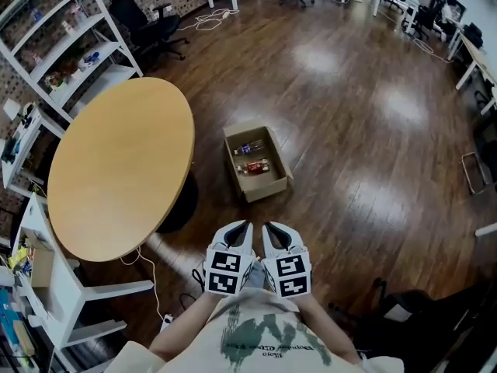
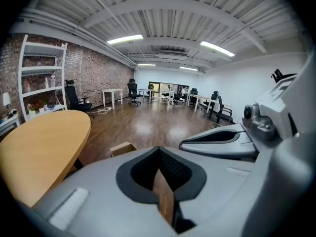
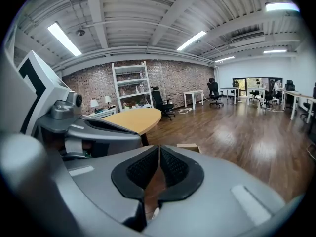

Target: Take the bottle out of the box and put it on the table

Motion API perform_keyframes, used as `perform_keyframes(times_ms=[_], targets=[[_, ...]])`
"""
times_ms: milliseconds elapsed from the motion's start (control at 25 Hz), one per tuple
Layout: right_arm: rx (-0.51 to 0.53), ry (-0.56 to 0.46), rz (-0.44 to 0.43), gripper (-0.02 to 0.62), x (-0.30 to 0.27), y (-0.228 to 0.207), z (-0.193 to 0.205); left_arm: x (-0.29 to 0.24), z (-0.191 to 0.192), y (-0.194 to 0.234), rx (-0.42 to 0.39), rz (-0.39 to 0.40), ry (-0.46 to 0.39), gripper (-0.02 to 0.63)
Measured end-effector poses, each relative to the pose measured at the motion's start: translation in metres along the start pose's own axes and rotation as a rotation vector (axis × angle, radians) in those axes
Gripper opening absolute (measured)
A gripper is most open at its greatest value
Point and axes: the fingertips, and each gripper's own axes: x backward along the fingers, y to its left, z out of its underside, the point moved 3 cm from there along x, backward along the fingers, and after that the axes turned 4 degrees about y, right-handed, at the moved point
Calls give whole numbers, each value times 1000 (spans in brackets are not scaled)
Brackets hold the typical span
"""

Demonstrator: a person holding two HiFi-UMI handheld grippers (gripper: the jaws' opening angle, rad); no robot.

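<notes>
I hold my left gripper (image 1: 241, 230) and right gripper (image 1: 272, 231) side by side, each with jaws pressed together and nothing between them. The round table (image 1: 116, 169) stands to the left. Ahead on the floor (image 1: 349, 130) sits the open box (image 1: 268, 186) – two bottles (image 1: 250, 148) lie inside, apart from both tips
</notes>
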Motion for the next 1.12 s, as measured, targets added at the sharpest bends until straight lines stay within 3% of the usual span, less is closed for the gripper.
perform_keyframes(times_ms=[400, 680, 1120], targets=[[-5, 45, -25, 9, -101, -12, -51, -58, -21, 78, 58, 7, 76, -3], [20, 95, -13, 9, -141, -20, -70, -90, -38, 119, 84, 15, 80, -3], [74, 113, 8, 12, -163, -14, -103, -107, -70, 148, 126, 54, 11, -3]])
